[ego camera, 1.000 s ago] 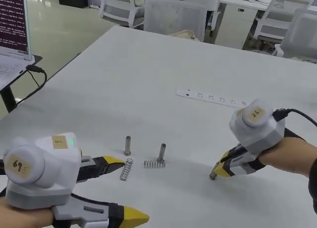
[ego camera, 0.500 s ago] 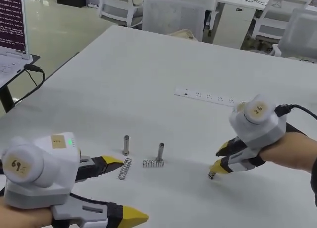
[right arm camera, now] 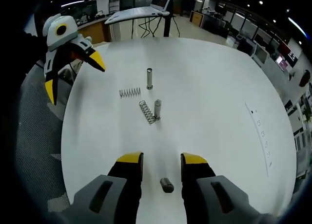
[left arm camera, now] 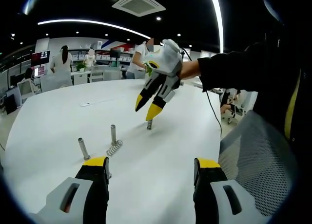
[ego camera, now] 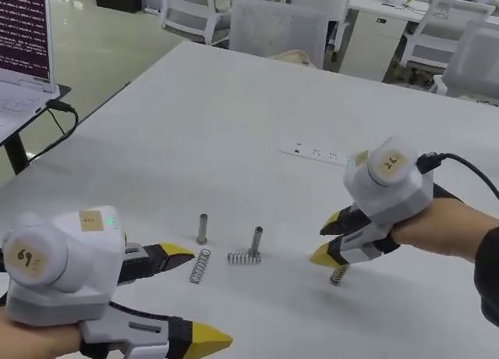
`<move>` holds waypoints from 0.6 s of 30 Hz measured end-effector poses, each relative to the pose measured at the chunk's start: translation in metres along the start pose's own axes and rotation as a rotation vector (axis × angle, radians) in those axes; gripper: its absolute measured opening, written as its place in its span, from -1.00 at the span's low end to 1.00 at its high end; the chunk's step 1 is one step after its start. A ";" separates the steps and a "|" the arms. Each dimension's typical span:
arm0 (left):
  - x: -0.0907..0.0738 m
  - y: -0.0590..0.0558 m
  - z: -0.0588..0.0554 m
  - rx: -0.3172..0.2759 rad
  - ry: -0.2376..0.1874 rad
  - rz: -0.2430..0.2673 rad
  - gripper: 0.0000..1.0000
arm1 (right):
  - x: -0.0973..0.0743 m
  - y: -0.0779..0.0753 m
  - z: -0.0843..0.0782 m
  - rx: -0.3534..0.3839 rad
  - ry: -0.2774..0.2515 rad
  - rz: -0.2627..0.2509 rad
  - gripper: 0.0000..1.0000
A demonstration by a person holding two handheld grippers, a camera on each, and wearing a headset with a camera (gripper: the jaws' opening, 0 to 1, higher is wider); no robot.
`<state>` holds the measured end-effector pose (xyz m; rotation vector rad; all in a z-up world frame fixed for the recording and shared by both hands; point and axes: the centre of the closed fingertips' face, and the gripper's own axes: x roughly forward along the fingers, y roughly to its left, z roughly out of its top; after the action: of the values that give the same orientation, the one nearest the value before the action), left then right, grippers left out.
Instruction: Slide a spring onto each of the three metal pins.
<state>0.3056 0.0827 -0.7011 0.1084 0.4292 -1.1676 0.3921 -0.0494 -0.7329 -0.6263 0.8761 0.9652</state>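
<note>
Across the table (ego camera: 234,117), the first spring (ego camera: 199,265) lies near the left pin (ego camera: 203,228) and the second spring (ego camera: 243,257) lies at the middle pin's (ego camera: 256,240) foot. The third pin (ego camera: 337,275) looks already sprung. Left claw (ego camera: 195,296) and right claw (ego camera: 325,239) gape, empty. The springs seem light, squashy and apt to roll, so pinch gently mid-coil.

My left gripper (ego camera: 199,296) has a pale grey body and black jaws tipped in yellow. It carries a round tan sticker (ego camera: 30,260) marked 69 and a small green light (ego camera: 111,222). My right gripper (ego camera: 326,237) is built the same; its label (ego camera: 387,165) seems to read 26. A black cable (ego camera: 468,172) leaves it. My sleeve (ego camera: 487,285) is dark.
</note>
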 end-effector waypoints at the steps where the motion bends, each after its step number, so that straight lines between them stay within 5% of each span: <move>1: -0.001 0.000 0.000 0.000 0.001 0.002 0.35 | 0.002 0.003 0.002 -0.008 0.002 0.005 -0.42; 18: -0.006 0.003 -0.002 -0.010 -0.001 0.022 0.35 | 0.039 0.025 0.025 -0.056 0.003 0.071 -0.39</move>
<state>0.3064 0.0895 -0.7009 0.1038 0.4324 -1.1437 0.3901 -0.0020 -0.7548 -0.6478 0.8815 1.0561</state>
